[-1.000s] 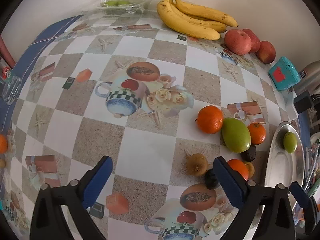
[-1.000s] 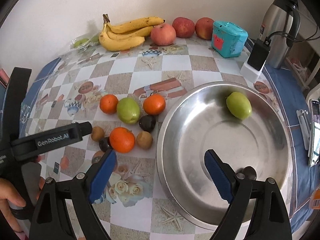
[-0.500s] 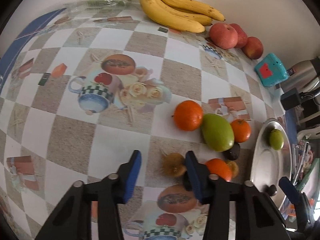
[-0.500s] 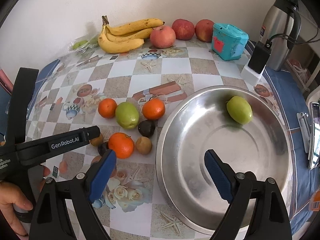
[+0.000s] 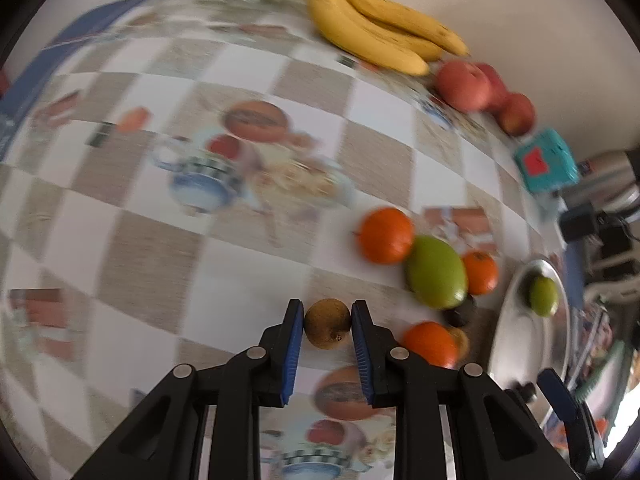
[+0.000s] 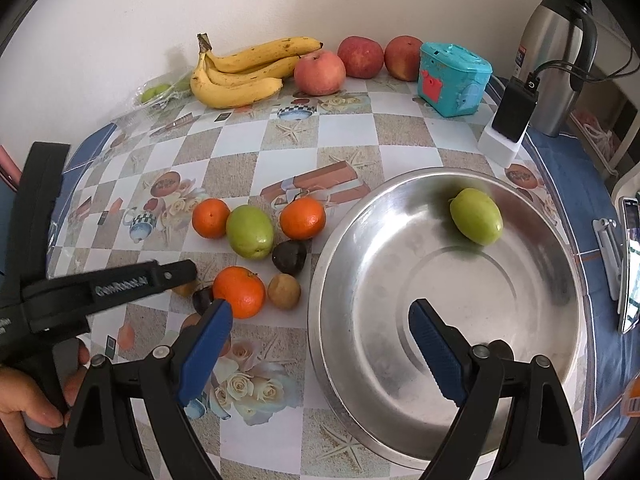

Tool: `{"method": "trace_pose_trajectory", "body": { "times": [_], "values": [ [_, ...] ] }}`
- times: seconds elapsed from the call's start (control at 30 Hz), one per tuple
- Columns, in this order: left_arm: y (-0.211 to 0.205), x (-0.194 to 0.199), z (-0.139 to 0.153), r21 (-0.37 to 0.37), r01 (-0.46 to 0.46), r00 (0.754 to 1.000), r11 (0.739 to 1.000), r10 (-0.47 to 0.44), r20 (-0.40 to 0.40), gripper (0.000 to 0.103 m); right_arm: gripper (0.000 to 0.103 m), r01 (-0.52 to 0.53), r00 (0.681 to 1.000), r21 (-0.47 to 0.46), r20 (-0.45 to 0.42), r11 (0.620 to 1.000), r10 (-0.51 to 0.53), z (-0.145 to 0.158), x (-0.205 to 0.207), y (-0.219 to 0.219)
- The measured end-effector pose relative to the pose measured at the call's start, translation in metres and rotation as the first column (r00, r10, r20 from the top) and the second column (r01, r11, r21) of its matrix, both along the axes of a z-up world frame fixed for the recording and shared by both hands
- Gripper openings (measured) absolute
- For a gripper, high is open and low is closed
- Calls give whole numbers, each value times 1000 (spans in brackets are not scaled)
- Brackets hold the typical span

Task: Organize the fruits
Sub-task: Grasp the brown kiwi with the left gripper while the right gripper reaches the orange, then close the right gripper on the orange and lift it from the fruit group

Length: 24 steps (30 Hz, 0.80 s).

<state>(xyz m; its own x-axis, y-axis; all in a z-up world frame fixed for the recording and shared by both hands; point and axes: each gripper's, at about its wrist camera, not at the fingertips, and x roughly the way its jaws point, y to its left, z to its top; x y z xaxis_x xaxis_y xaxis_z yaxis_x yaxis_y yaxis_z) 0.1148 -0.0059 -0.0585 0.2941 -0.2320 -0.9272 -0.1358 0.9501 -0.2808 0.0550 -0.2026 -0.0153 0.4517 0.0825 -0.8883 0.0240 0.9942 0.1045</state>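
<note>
My left gripper (image 5: 327,322) is shut on a small brown fruit (image 5: 327,323), held between its blue pads at the left edge of the fruit cluster. In the right wrist view the left gripper (image 6: 176,276) reaches in from the left and mostly hides that fruit. The cluster holds three oranges (image 6: 239,291), a green fruit (image 6: 249,232), a dark fruit (image 6: 289,257) and another brown fruit (image 6: 284,291). A steel bowl (image 6: 520,364) holds one green fruit (image 6: 475,216). My right gripper (image 6: 320,354) is open and empty over the bowl's near left rim.
Bananas (image 6: 244,68), three red apples (image 6: 320,72), a teal box (image 6: 452,80) and a bagged green fruit (image 6: 154,94) line the back wall. A steel flask (image 6: 560,52) and a charger (image 6: 508,120) stand at the back right. A phone (image 6: 632,264) lies at right.
My left gripper moved forward to the brown fruit and closed from wide open onto it. The right gripper stayed open and barely moved.
</note>
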Motion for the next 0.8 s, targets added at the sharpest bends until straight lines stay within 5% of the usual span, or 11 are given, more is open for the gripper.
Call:
{"method": "trace_pose_trajectory", "body": {
  "times": [0.3,0.8],
  "values": [
    [36,-5,17,15,-117,993,993,116,36,26,89,-33,999,91,21,995,31,2,7,19],
    [36,-6,16,20,-112,993,994,111,29,27,49,-48,997,181,-44,982,57,-21,24,43]
  ]
}}
